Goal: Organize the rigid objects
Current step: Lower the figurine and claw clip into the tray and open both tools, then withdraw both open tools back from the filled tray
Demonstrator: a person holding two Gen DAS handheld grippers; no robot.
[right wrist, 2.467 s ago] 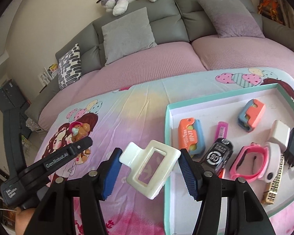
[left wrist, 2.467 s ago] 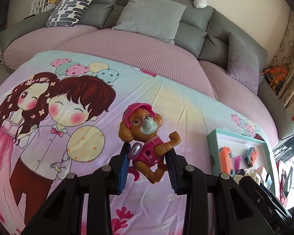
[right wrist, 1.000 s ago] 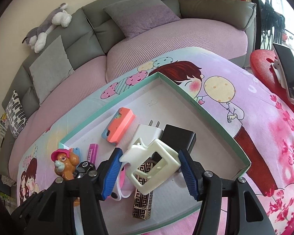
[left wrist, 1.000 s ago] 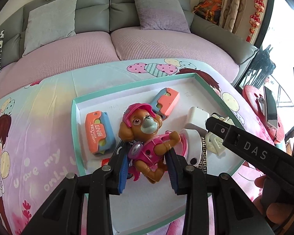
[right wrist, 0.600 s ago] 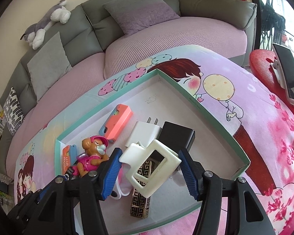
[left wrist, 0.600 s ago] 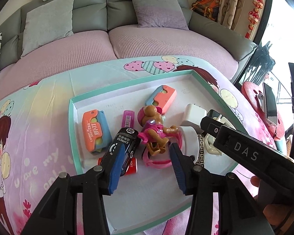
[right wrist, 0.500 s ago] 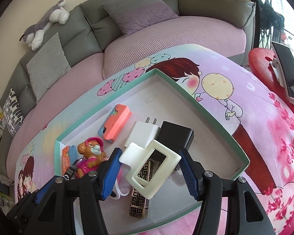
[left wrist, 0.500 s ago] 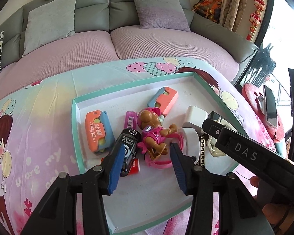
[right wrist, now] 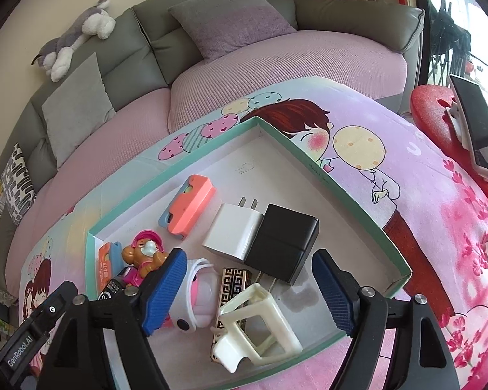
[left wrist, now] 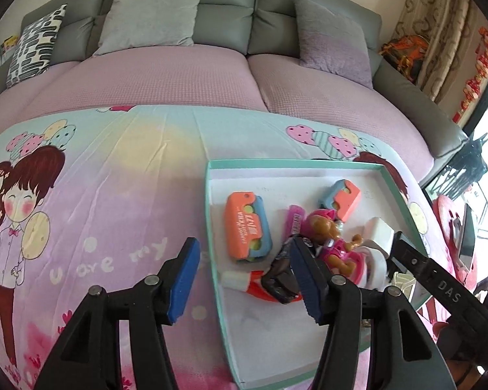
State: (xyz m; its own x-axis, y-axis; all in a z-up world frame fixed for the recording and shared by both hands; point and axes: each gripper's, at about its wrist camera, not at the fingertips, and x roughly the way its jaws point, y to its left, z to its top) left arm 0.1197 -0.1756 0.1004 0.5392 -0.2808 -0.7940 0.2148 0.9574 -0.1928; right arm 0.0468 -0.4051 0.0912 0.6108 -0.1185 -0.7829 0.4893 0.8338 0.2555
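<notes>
A teal-rimmed white tray (left wrist: 211, 214) (right wrist: 341, 191) lies on the cartoon blanket. The pink dog figure (left wrist: 328, 237) (right wrist: 143, 253) lies in it among other items. The cream hair claw clip (right wrist: 260, 321) lies in the tray's near part, on a patterned bar. My left gripper (left wrist: 244, 279) is open and empty, straddling the tray's left rim. My right gripper (right wrist: 247, 289) is open and empty, just above the claw clip.
In the tray: orange-blue cases (left wrist: 247, 224) (right wrist: 188, 211), a white charger (right wrist: 232, 230), a black charger (right wrist: 283, 243), a pink-white watch (right wrist: 198, 292), a black fob (left wrist: 279, 276). A grey sofa (left wrist: 179, 74) is behind. A phone (right wrist: 475, 123) stands on a red stool at right.
My left gripper let go of the dog figure in the tray and swung left. My right gripper opened and the claw clip dropped into the tray.
</notes>
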